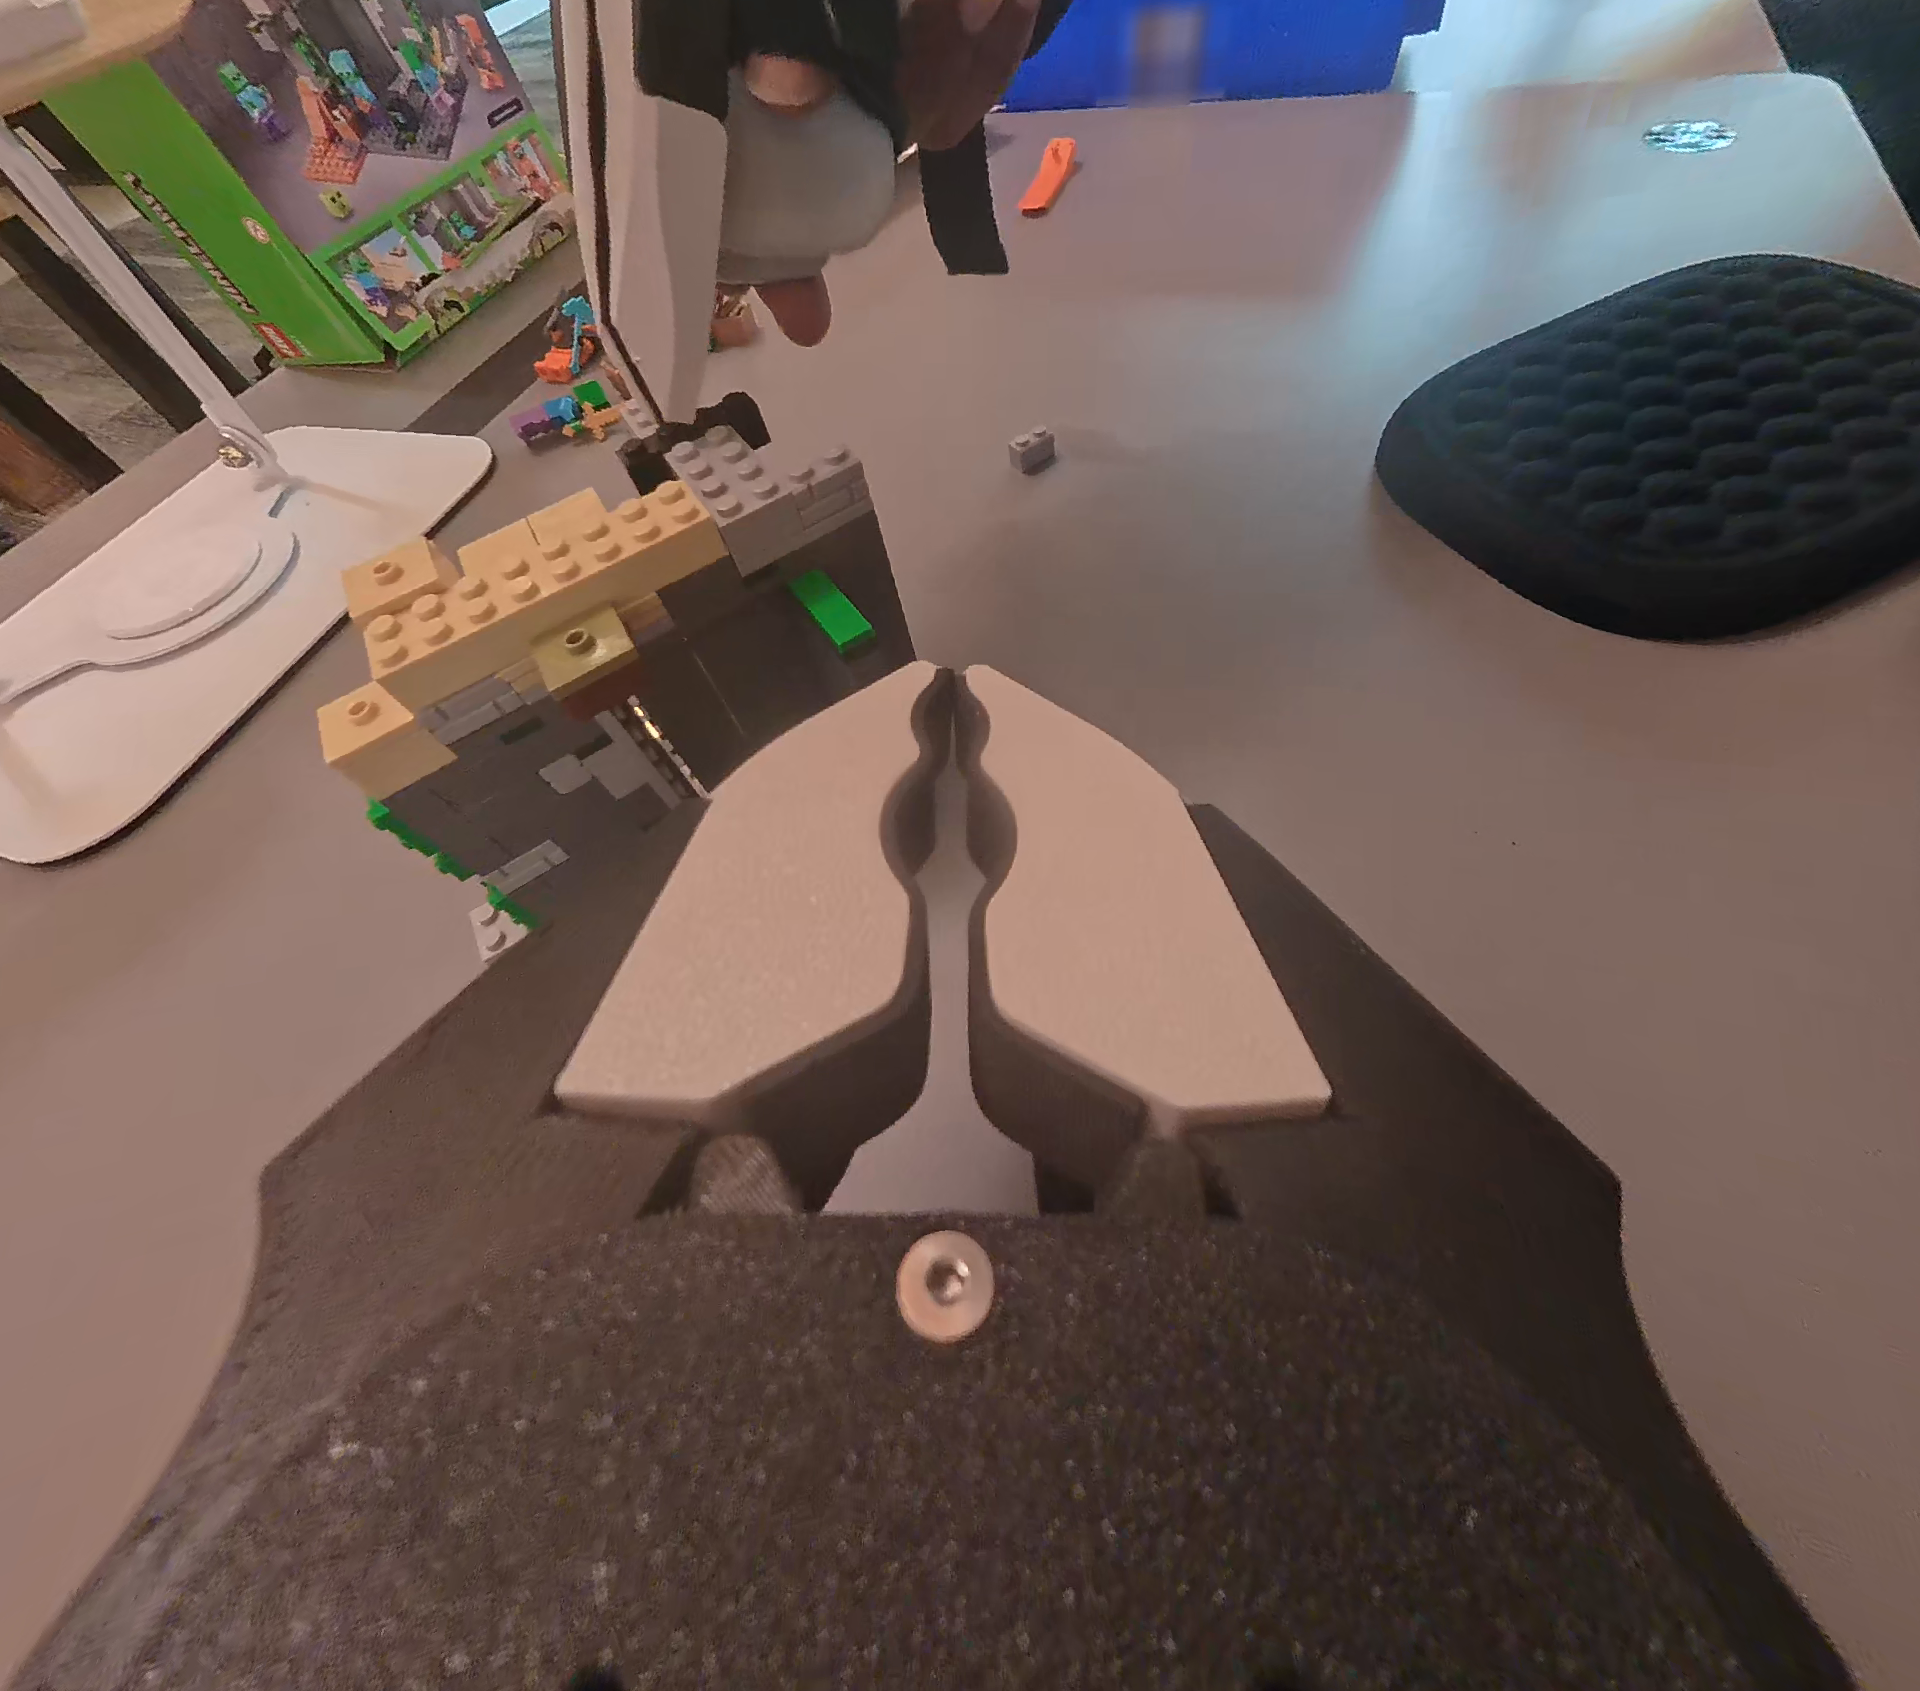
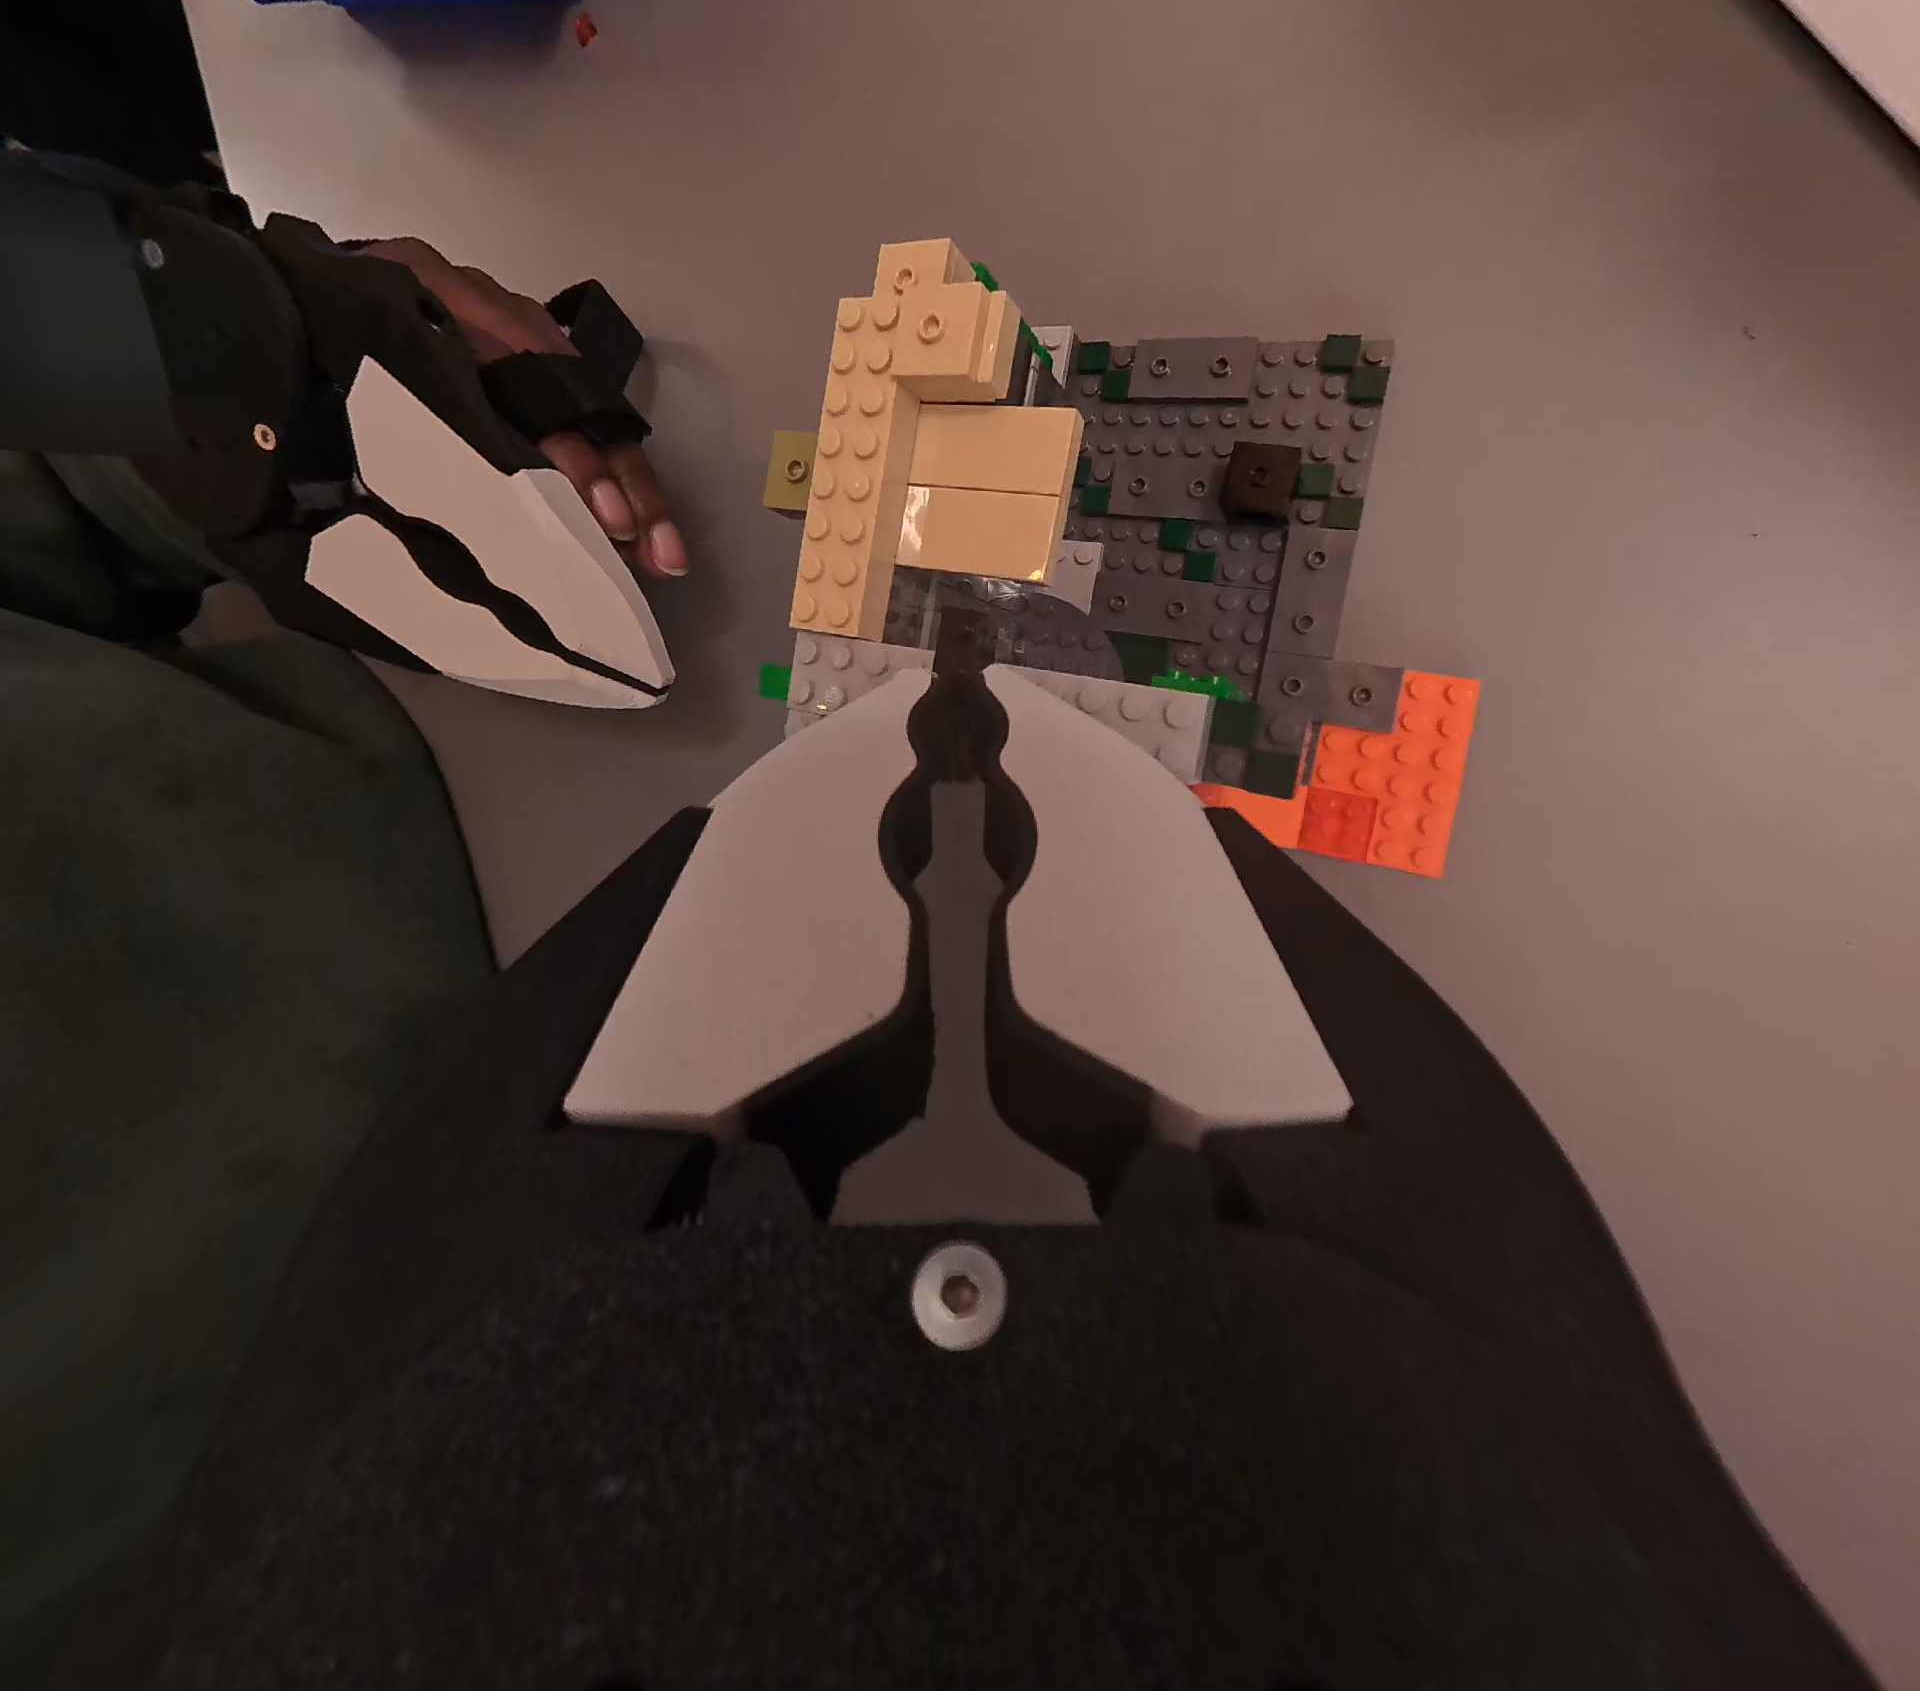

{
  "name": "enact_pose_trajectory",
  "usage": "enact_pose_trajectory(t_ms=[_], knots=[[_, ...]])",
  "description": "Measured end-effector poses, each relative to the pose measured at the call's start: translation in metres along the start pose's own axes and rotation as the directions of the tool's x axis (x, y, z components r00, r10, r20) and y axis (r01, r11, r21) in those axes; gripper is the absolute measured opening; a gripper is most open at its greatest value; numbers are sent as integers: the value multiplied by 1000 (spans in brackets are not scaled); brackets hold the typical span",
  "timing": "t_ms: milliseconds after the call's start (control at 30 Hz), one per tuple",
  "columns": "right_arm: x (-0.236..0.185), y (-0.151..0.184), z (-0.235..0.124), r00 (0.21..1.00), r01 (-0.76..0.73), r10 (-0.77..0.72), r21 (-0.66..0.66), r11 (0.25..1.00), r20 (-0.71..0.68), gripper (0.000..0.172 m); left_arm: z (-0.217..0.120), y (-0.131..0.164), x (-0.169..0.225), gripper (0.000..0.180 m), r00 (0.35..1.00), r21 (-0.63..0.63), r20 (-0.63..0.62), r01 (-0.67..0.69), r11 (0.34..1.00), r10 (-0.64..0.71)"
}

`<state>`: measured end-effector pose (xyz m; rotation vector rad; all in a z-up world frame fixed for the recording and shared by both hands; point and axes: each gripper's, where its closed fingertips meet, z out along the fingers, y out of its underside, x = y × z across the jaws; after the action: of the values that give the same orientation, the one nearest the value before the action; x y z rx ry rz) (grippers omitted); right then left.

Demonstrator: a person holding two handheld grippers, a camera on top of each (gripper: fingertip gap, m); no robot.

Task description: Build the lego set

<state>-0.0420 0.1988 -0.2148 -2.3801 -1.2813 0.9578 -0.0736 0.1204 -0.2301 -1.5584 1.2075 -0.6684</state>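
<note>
The left gripper is hovering low over the grey desk with its pale fingertips pressed together on nothing, just beside the near side of the toy-brick model with a tan stepped wall on a dark grey base. In the right wrist view, this gripper is lying at the model's left, apart from it, with the person's left hand behind it.

The right gripper is pointing down over the model's near edge, its jaws narrowed on a small dark brown brick piece standing above a light grey studded plate. An orange studded plate is jutting from the model's near right corner.

A lone small grey brick is sitting toward the desk's middle. A blue plastic bin is standing near the far edge, an orange flat tool before it. A black honeycomb-textured cushion is resting at the right edge.
</note>
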Motion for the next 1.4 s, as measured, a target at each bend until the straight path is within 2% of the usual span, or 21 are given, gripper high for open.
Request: enact_pose_trajectory(t_ms=[267, 467, 733, 1400], knots=[[1, 1, 1, 999, 38, -39, -29, 999, -28, 4, 1, 1, -1, 0, 1000, -2, 3, -1, 1000, 1], [-1, 1, 2, 992, 91, -97, -71, 993, -81, 4, 3, 8, -11, 0, 998, -30, 57, 21, 999, -19], [0, 2, 2, 991, 98, -106, -101, 990, -84, 3, 12, 11, -14, 3, 996, -49, 79, 32, 998, -28], [0, 4, 2, 975, 177, -192, -137, 975, -113, 3, 22, 10, -4, 3, 998, -60, 59, -3, 998, 7]])
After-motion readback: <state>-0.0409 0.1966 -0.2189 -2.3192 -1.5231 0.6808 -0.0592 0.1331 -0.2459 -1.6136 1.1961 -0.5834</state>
